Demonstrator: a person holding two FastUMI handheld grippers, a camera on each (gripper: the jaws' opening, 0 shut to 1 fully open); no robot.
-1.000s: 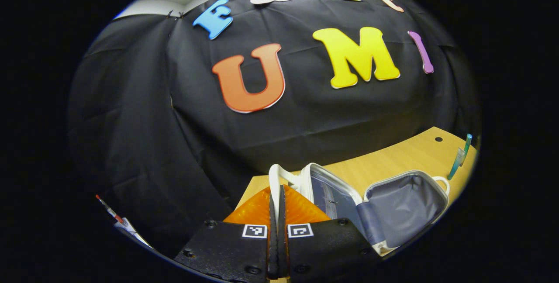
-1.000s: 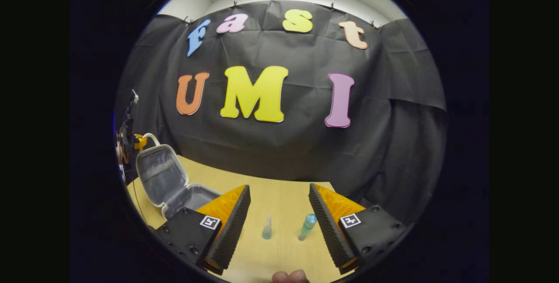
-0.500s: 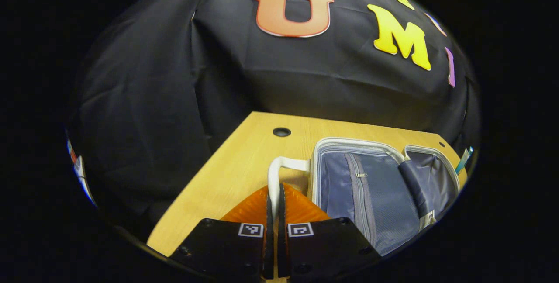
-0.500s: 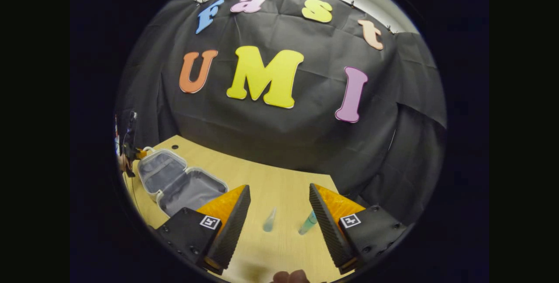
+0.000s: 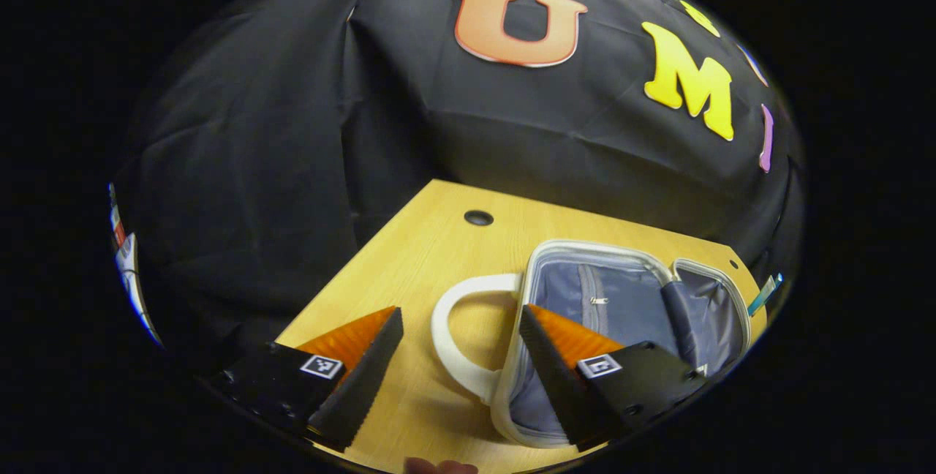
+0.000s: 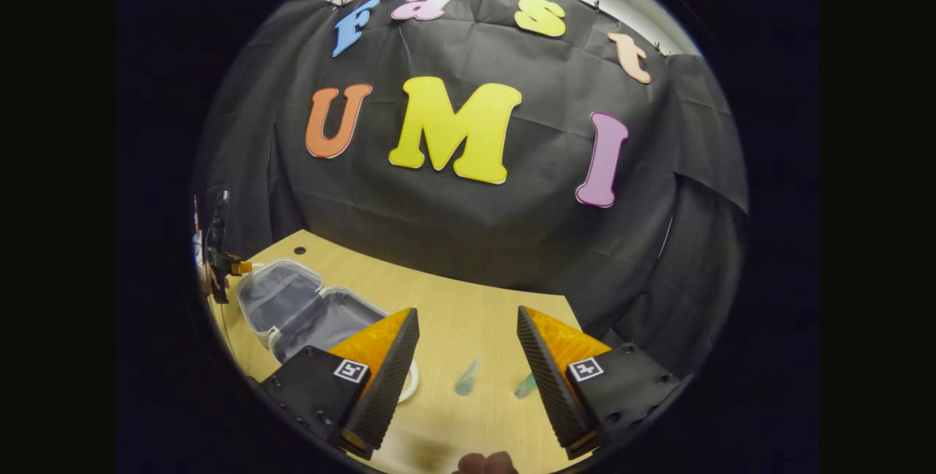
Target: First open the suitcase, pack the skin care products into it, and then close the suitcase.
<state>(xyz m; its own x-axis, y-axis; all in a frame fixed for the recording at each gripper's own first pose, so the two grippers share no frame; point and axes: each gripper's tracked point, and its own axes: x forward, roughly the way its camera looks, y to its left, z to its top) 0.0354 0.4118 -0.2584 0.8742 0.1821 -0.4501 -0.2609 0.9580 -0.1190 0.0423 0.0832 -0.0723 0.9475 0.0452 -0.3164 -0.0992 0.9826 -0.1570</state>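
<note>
1. Your left gripper (image 5: 459, 335) stands with its jaws wide apart and holds nothing. Its ribbed, wedge-shaped fingers (image 5: 358, 379) sit on either side of the suitcase handle (image 5: 457, 342) without touching it.
2. The suitcase (image 5: 621, 298) lies fully open on the wooden table (image 5: 409, 254), with both halves flat. The shell is hard and pale, with rounded corners. The lining is grey fabric, and a zip runs down the nearer half.
3. The handle is a smooth white loop. It lies flat on the table at the end of the suitcase nearest your left gripper.
4. Your right gripper (image 6: 468, 346) is also spread wide and empty, above the table.
5. Two skin care items lie on the table between the right gripper's fingers: a small clear tube (image 6: 466, 377) and a blue-green bottle (image 6: 524, 386). The bottle is partly hidden behind the right-hand finger.
6. In the right gripper view, the open suitcase (image 6: 307, 306) sits well apart from both items, to their left. The table surface is light wood grain with a round hole (image 5: 478, 217) near its far edge.
</note>
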